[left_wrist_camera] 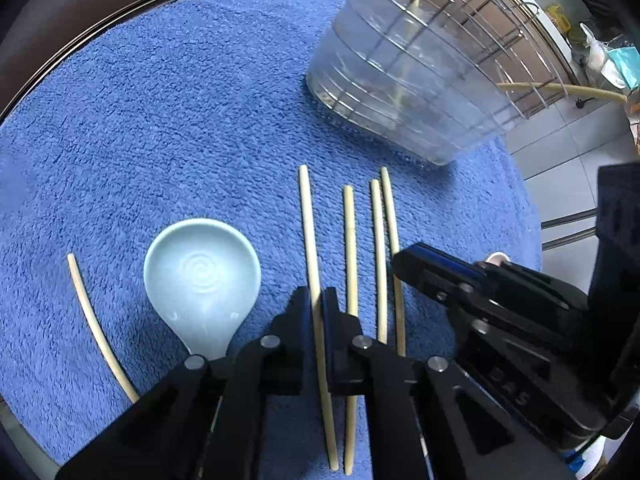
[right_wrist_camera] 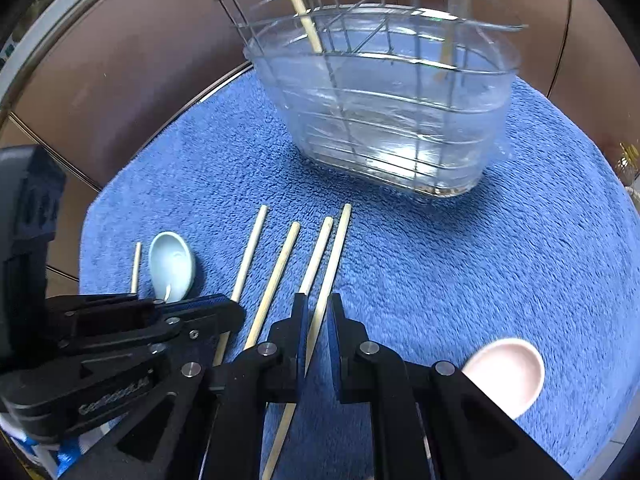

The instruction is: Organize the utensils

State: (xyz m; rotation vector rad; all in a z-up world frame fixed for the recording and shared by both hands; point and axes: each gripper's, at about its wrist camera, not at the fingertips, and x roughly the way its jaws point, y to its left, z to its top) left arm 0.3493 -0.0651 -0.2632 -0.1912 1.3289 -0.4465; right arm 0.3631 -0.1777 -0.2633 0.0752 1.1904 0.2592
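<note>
Blue towel (left_wrist_camera: 180, 120) covers a round table, brown panels behind. At the far side stands a clear tub (right_wrist_camera: 392, 120) with a wire rack (right_wrist_camera: 360, 20) in it, two sticks already upright inside. Blue spoon (left_wrist_camera: 202, 276) lies left, bowl up; pink spoon (right_wrist_camera: 508, 372) right. Four chopsticks lie side by side mid-towel, a fifth apart at far left (left_wrist_camera: 96, 328). Left gripper (left_wrist_camera: 318, 300): jaws narrowed around the leftmost of the four (left_wrist_camera: 312, 240), seemingly touching it. Right gripper (right_wrist_camera: 318, 308): jaws narrowly parted, straddling the rightmost stick (right_wrist_camera: 332, 264), contact not clear. Sticks look light, stiff, thin, likely to roll or pivot; mid-length hold judged best. Spoons look ceramic, slick, chippable; take by the handle.
</note>
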